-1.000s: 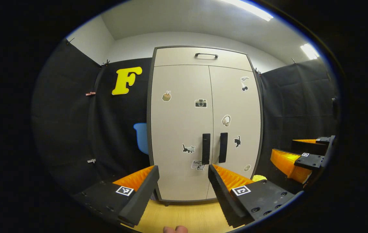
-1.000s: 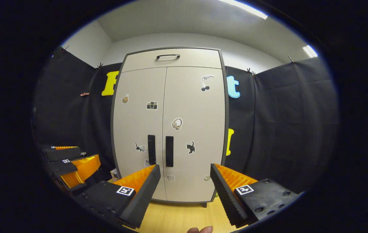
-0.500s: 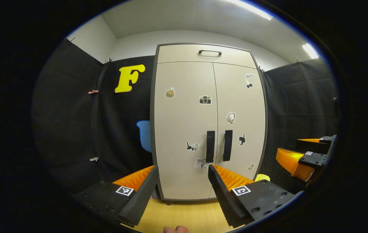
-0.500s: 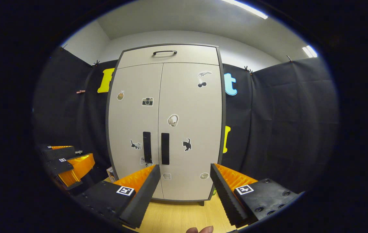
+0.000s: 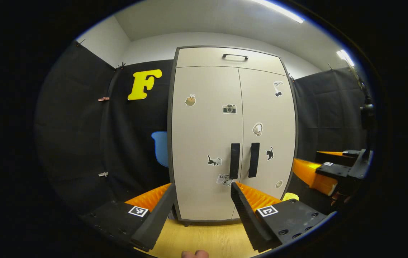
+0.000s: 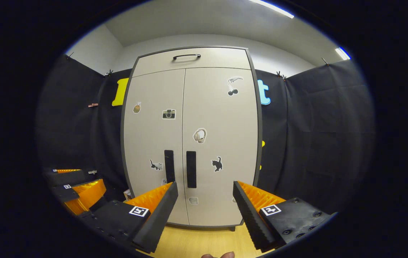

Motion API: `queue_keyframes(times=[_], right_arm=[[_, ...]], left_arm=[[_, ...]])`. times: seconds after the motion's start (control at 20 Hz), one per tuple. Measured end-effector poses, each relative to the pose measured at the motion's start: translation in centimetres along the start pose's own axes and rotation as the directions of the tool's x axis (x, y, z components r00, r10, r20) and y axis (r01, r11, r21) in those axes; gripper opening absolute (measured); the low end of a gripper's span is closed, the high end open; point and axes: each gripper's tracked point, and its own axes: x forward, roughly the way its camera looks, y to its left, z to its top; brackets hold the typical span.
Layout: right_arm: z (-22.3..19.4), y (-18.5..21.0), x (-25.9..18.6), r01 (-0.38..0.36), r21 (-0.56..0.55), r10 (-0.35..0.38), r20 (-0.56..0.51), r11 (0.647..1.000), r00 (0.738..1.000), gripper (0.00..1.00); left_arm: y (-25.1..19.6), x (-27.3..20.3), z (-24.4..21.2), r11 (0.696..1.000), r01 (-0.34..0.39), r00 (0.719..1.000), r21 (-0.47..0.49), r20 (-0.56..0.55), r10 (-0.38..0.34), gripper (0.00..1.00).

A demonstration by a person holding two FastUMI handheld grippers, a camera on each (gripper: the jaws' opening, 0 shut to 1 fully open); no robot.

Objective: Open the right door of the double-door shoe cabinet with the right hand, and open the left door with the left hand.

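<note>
The tall beige double-door shoe cabinet [image 5: 204,143] with a dark frame stands upright against the black cloth wall [image 5: 82,136], straight ahead of both tools, on a pale wooden floor [image 5: 204,240]. Both doors are closed, their edges meeting at a narrow centre seam. The left door [image 5: 205,125] carries a black vertical bar handle [image 5: 235,161] just beside the seam, and the right door [image 5: 266,118] has its own matching black handle [image 5: 254,160] on the other side of the seam. Small stickers dot both doors, among them a camera sticker [image 5: 229,109] and a black cat sticker [image 6: 217,164]. Above the doors sits a beige top panel [image 6: 189,59] with a thin dark curved handle [image 6: 186,56].

The left tool [image 5: 202,211] is spread wide, nothing between its fingers, held apart from the cabinet with the lower part of the left door showing in the gap. The right tool [image 6: 205,211] is likewise spread wide and holds nothing, apart from the cabinet, with the lower right door between its fingers. In the left gripper view the right tool appears at the far right edge.
</note>
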Motion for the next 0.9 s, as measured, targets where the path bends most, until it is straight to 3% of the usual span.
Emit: queue_keyframes(times=[0.6, 0.7, 0.9], right_arm=[[-3.5, 3.1, 15.4, -0.008, -0.016, 0.009, 0.019, 1.000, 1.000, 0.97], [-5.1, 3.5, 17.4, -0.009, -0.039, 0.009, -0.005, 0.999, 1.000, 0.93], [-7.2, 3.9, 19.6, 0.010, -0.065, -0.013, -0.043, 0.998, 0.999, 0.76]], left_arm=[[3.3, 0.2, -3.1, 1.000, -0.029, 0.998, 0.007, -0.052, 0.029, 0.94], [4.0, 0.3, -3.6, 0.999, -0.034, 0.997, 0.005, -0.067, 0.034, 0.95], [4.8, 0.3, -4.0, 0.999, -0.046, 0.996, -0.001, -0.073, 0.046, 0.94]])
